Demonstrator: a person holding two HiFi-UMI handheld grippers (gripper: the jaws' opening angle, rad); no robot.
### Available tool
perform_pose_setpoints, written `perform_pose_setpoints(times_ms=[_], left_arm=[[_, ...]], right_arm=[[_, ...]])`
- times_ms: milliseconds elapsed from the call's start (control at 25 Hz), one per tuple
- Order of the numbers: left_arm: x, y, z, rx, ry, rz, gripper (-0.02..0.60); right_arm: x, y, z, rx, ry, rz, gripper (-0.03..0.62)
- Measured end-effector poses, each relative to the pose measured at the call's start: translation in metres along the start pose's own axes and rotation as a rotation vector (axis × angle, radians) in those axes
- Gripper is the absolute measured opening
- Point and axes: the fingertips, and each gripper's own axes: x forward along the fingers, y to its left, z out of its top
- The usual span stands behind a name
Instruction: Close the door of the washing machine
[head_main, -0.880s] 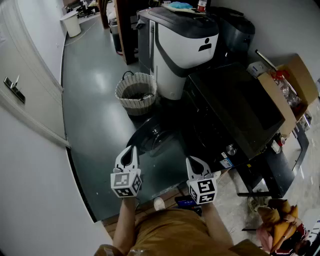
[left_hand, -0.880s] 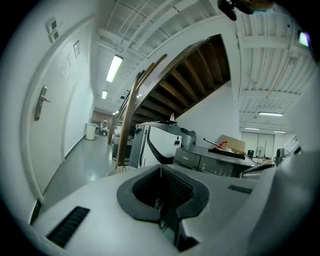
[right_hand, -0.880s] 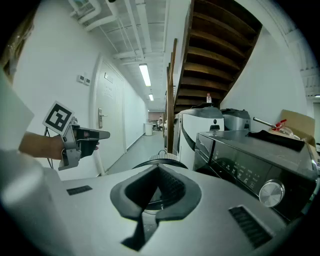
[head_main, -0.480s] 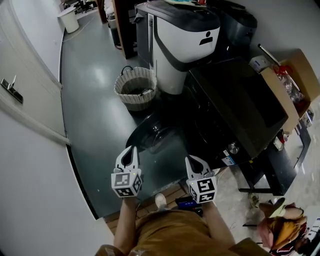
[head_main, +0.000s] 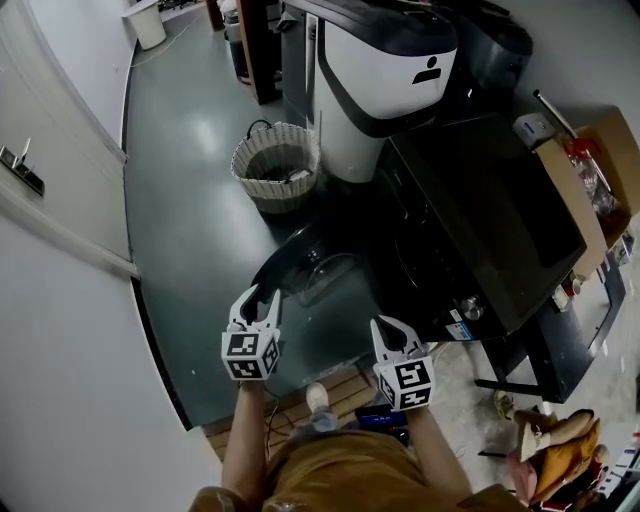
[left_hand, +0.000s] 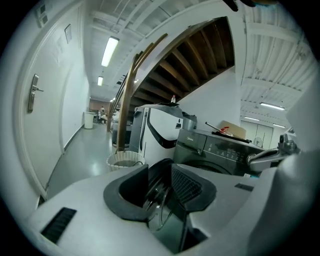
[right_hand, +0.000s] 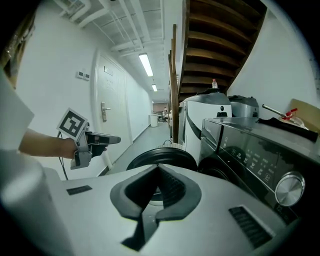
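Beside the open door (head_main: 315, 268) — a wicker basket (head_main: 263, 200).

wicker basket (head_main: 275, 172): on floor (head_main: 190, 200) | white machine (head_main: 385, 80): beside basket | cardboard box (head_main: 600, 170): right edge

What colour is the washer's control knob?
Silver knob; right gripper view shows it best.

Right hand-held gripper (right_hand: 159, 172): jaws meet tip to tip, nothing between them. Just beyond the tips, the round dark washing machine door (right_hand: 175, 156) stands swung open. Washing machine (right_hand: 250, 155) at right, dark front, silver knob (right_hand: 289, 189) on its panel. Left hand-held gripper (right_hand: 116, 140) at frame left, roughly level, carried by a hand (right_hand: 42, 146). White appliance (right_hand: 205, 117) behind; staircase (right_hand: 220, 35) overhead.
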Motion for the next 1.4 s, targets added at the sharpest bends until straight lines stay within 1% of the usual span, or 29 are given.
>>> perform_pose_setpoints(times_ms=[160, 440, 720, 840, 1000, 1200, 1400], left_arm=[[0.026, 0.012, -0.004, 0.017, 0.036, -0.006, 0.150], [0.072, 0.027, -0.009, 0.056, 0.093, -0.005, 0.158], [0.112, 0.036, -0.032, 0.093, 0.171, -0.011, 0.169], [0.125, 0.046, -0.042, 0.091, 0.202, -0.006, 0.173], [0.141, 0.052, -0.054, 0.114, 0.247, -0.010, 0.196], [0.155, 0.055, -0.063, 0.103, 0.277, -0.020, 0.209], [0.163, 0.057, -0.073, 0.113, 0.313, -0.022, 0.213]], right_arm=[[0.000, -0.005, -0.010, 0.004, 0.039, 0.022, 0.013], [-0.003, -0.023, -0.027, 0.020, 0.106, 0.021, 0.013], [-0.007, -0.046, -0.040, 0.027, 0.151, -0.004, 0.012], [-0.007, -0.051, -0.046, 0.039, 0.164, 0.005, 0.013], [-0.007, -0.052, -0.054, 0.047, 0.184, 0.025, 0.012], [-0.007, -0.055, -0.057, 0.062, 0.193, 0.020, 0.013], [-0.007, -0.057, -0.060, 0.060, 0.204, 0.018, 0.012]])
